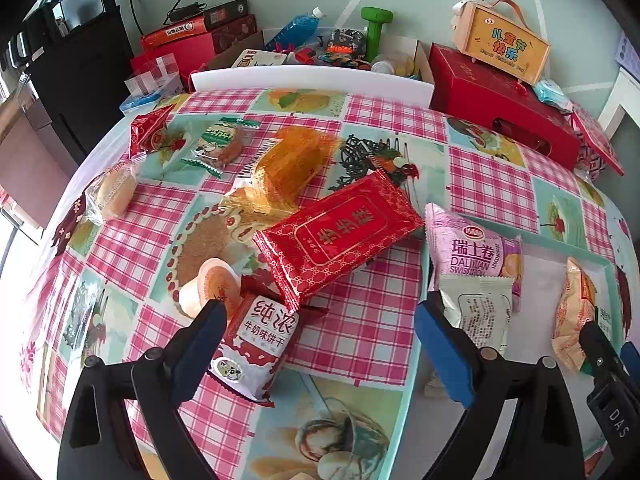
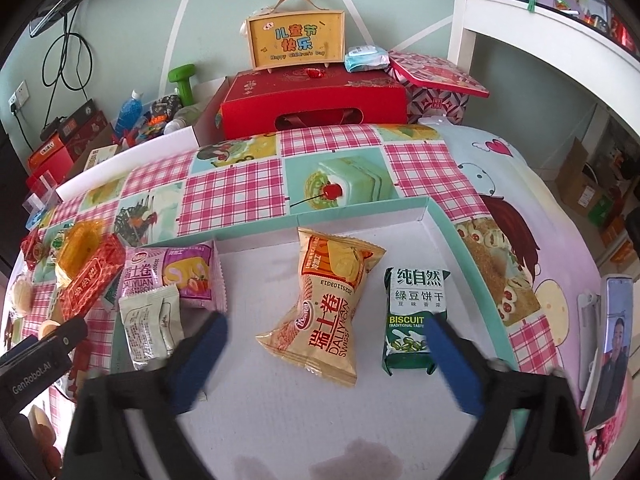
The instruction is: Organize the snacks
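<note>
My left gripper (image 1: 322, 316) stands open over the checked tablecloth. A red and white milk biscuit pack (image 1: 256, 344) lies beside its left finger, next to an orange jelly cup (image 1: 208, 284) and a flat red packet (image 1: 336, 236). My right gripper (image 2: 326, 334) is open above the white floor of the teal-rimmed tray (image 2: 360, 210). An orange swiss roll pack (image 2: 328, 308) lies loose between its fingers. A green mung bean biscuit pack (image 2: 414, 316) sits by the right finger. A purple swiss roll pack (image 2: 176, 276) and a white sachet (image 2: 150, 324) lie at the tray's left end.
Several more snacks lie on the cloth: an amber-wrapped pack (image 1: 288, 168), a green-wrapped cake (image 1: 218, 148), a small red pack (image 1: 148, 132), a bun (image 1: 114, 192). A red gift box (image 2: 316, 104) and yellow case (image 2: 296, 40) stand behind. A phone (image 2: 612, 356) is propped at the right.
</note>
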Motion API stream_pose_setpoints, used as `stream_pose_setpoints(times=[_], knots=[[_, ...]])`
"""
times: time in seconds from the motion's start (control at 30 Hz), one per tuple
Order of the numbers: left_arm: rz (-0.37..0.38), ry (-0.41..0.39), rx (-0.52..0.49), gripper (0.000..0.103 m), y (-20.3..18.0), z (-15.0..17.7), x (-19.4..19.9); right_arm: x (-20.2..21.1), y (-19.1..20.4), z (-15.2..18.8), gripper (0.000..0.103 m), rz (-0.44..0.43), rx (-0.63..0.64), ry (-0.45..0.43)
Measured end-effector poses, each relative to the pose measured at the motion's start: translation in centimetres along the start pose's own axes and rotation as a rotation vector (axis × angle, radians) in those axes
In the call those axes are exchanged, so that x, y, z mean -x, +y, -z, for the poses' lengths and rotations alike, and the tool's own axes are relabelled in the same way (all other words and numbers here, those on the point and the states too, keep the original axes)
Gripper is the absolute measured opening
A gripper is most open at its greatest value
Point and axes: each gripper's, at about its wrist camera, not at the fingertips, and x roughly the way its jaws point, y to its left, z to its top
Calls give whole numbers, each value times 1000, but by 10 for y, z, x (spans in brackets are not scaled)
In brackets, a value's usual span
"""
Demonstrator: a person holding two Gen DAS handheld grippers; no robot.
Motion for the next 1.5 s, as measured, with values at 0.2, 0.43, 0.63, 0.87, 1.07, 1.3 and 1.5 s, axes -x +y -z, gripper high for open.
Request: stream_pose_setpoints(times=[0.2, 0.43, 0.63, 0.87, 1.07, 1.3, 1.5], knots=[[19, 13, 0, 103, 0, 0, 0, 0, 1, 0, 103, -16, -2, 3], [29, 2, -7, 103, 11, -6, 8, 15, 20, -3, 103, -58, 28, -43], [-33, -15, -15, 103, 43, -14, 13, 20, 55, 2, 103, -123, 93, -42], [-77, -9, 70, 103, 94, -18, 11, 21, 91, 12, 103, -193, 155, -30], [-105, -3, 131, 103, 127, -17, 8, 21, 121, 19, 103, -279, 185, -10], [-82, 10, 188, 103, 151, -16, 3, 20, 161, 30, 103, -303, 252, -4], [-69, 65, 196, 103, 154, -12, -16, 14, 196, 40, 103, -331, 306, 8]])
